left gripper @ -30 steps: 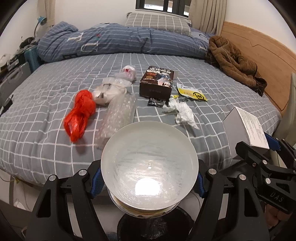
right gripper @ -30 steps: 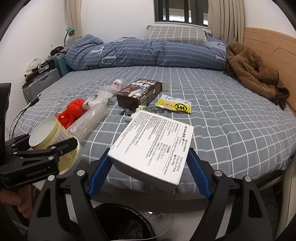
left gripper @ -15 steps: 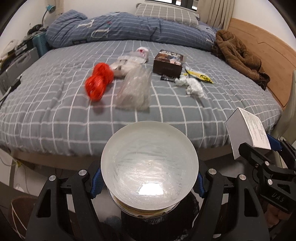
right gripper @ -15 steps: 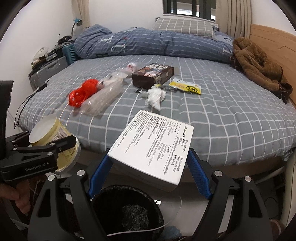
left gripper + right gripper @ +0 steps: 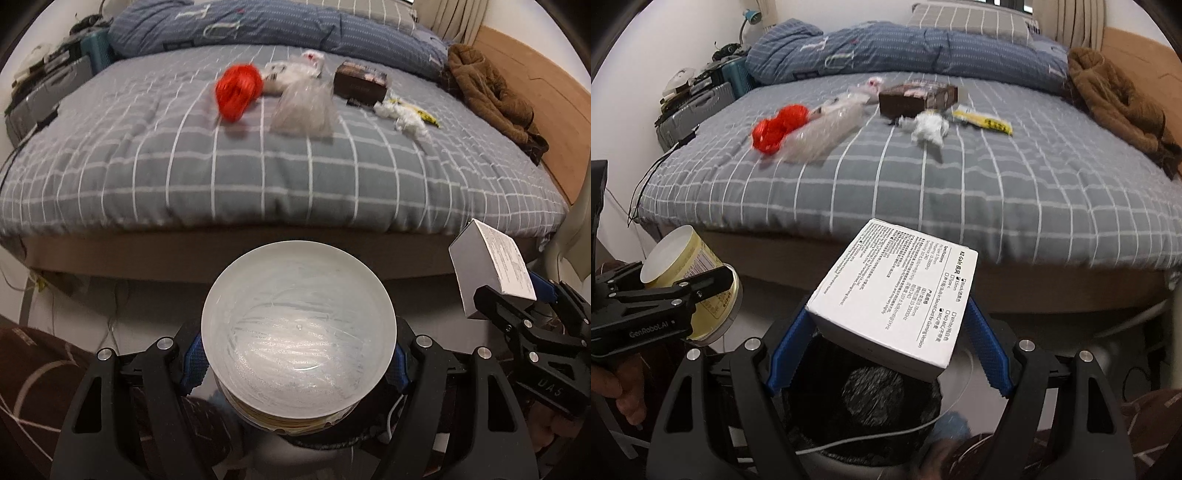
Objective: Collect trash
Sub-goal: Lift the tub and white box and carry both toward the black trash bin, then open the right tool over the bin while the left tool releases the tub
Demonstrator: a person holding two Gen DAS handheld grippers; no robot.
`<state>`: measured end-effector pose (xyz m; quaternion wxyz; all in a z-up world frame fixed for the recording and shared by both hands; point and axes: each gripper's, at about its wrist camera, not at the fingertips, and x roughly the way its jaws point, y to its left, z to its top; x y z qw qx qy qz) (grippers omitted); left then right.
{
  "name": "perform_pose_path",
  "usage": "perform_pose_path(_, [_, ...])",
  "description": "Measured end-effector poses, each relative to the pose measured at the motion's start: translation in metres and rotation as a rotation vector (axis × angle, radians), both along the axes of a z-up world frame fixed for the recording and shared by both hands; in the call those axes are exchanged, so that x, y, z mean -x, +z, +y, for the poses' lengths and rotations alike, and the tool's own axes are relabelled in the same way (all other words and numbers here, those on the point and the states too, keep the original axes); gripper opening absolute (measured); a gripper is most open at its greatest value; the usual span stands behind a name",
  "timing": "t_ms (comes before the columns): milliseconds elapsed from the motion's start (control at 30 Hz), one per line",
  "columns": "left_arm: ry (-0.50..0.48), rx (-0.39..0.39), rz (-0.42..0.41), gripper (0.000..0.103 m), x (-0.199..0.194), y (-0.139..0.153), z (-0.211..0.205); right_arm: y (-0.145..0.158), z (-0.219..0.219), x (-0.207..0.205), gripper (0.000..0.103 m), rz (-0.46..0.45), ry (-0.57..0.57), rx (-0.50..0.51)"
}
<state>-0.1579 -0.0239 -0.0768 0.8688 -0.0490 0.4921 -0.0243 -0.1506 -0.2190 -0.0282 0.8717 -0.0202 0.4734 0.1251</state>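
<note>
Right gripper [image 5: 886, 325]: jaws wide, blue pads clamped on the white box [image 5: 894, 291], held tilted above the black-lined bin [image 5: 864, 410]. Left gripper [image 5: 295, 369]: jaws wide, gripping the round tub [image 5: 299, 332], just beside the bin's left rim.

Risks (judgement):
- Box overhangs the bin's far rim; released now, it could clip the rim and fall to the floor.
- Tub may not be over the opening; dropped here, it could miss.

Remaining on the bed [image 5: 960, 206], near its far edge: red bag [image 5: 777, 127], clear wrap [image 5: 823, 133], dark box [image 5: 916, 98], tissue [image 5: 929, 129].
</note>
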Motion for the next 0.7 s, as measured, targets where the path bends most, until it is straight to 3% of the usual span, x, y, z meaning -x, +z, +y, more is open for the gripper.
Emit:
perform_pose_path(333, [0.002,-0.017,0.126,0.073,0.003,-0.05,0.014,-0.034,0.007,0.006,0.077,0.12,0.017,0.017])
perform_pose_path(700, [-0.017,-0.01,0.192,0.073,-0.005,-0.093,0.023,-0.088,0.02,0.0,0.077,0.278,0.056,0.055])
